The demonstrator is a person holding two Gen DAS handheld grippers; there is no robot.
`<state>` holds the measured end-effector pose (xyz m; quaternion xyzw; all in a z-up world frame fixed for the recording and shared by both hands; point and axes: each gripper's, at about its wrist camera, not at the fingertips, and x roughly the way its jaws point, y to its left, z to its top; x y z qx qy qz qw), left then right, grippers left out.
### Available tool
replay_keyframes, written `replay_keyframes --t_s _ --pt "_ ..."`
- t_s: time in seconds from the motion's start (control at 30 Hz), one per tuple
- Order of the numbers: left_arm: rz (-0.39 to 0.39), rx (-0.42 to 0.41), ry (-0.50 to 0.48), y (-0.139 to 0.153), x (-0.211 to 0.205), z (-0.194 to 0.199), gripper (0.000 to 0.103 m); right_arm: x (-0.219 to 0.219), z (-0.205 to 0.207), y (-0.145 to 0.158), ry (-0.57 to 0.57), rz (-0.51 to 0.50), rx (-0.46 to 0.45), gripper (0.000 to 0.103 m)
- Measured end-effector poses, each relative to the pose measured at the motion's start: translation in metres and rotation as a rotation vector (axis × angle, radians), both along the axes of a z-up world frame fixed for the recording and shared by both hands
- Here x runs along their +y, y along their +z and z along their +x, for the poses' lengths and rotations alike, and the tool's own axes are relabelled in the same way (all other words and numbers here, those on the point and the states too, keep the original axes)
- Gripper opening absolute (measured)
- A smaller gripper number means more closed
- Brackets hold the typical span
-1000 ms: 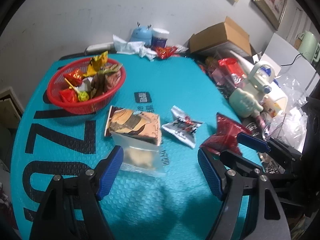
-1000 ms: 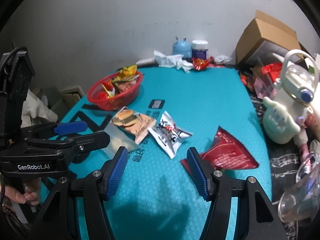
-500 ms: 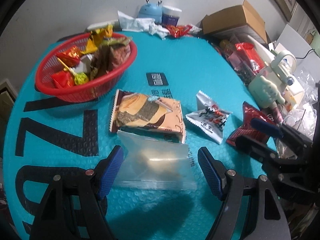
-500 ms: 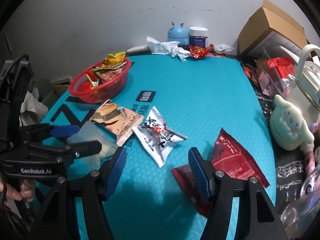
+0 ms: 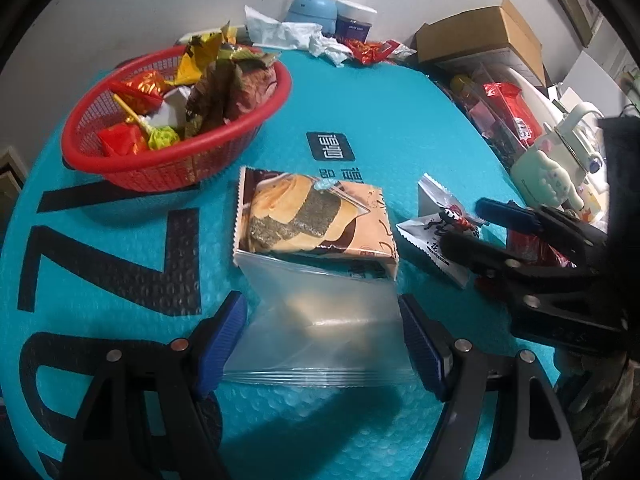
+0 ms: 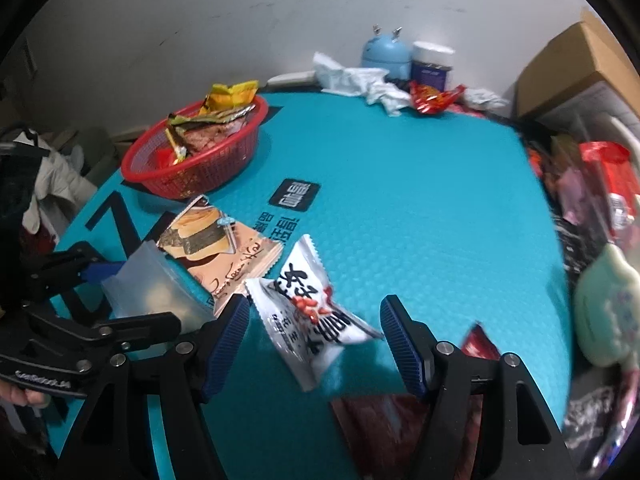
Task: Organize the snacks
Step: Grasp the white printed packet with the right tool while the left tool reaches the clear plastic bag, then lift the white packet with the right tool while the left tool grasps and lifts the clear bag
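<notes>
The left tool (image 5: 322,334) sits with its jaws apart around a clear plastic packet (image 5: 320,320) lying on the teal worktop (image 5: 380,120). The right tool (image 6: 314,338), whose jaws have just been opening, straddles a white snack packet (image 6: 316,316) without pressing it. A red basket (image 5: 176,168) of snacks stands well behind.

the dark red packet (image 6: 404,420) was half hidden under the right gripper (image 6: 315,340), and the stuff along the right edge was too smeared to read.
</notes>
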<state>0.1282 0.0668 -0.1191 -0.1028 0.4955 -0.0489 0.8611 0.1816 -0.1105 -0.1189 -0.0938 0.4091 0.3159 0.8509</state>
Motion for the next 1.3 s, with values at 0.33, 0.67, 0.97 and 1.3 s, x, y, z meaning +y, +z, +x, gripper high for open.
replay_keyframes --t_s 0.33,0.67,0.97,1.3 --pt "0.034 -0.037 -0.025 0.001 -0.004 -0.004 0.075 0.007 -0.004 -0.011 0.017 -0.039 0.002 0.032" --pt "0.026 -0.021 -0.043 0.002 -0.011 -0.027 0.075 0.002 -0.040 -0.009 0.024 -0.026 0.021 0.029" --pt "0.018 0.000 -0.082 0.004 -0.026 -0.058 0.075 -0.016 -0.079 -0.012 -0.001 -0.006 0.046 0.029" --pt "0.012 0.023 -0.129 0.003 -0.043 -0.075 0.075 -0.035 -0.109 -0.016 -0.011 0.018 0.083 0.029"
